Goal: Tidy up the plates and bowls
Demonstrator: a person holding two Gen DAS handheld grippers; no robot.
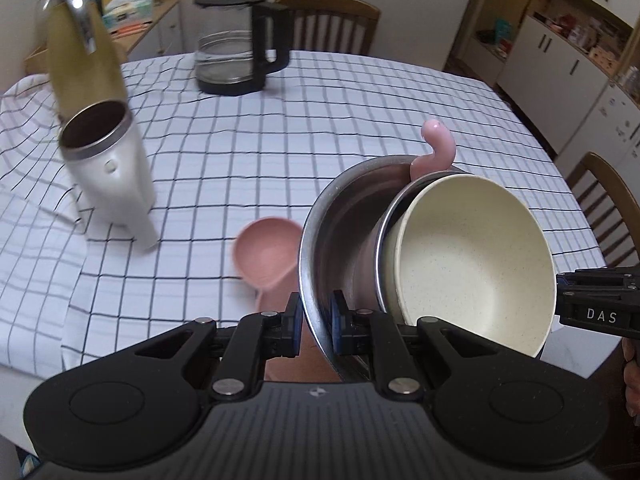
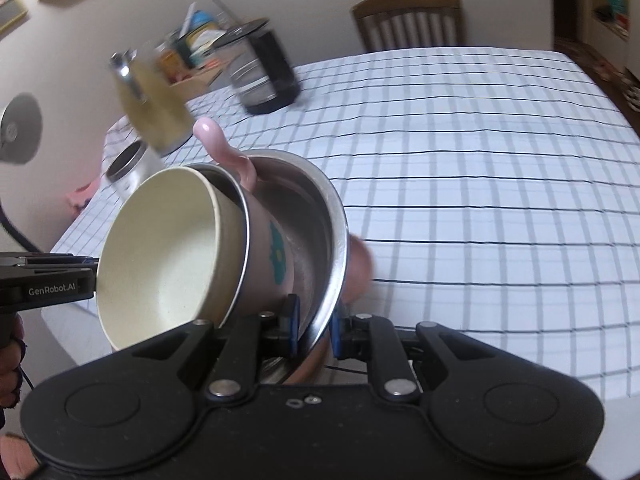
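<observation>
Both hand-held grippers grasp the same steel bowl (image 1: pixel 336 232), held tipped on edge above the near edge of the desk (image 1: pixel 360 92): the left hand-held gripper (image 1: pixel 316 320) pinches its rim from one side, and the right hand-held gripper (image 2: pixel 314 326) pinches the rim from the opposite side. Nested inside, a cream bowl (image 1: pixel 472 264) sits in a mug with a pink handle (image 1: pixel 438 148), mouths facing sideways, between the two. A pink scoop (image 1: pixel 266 254) lies on the desk just beyond; the stack likely has to level out before it is set down
</observation>
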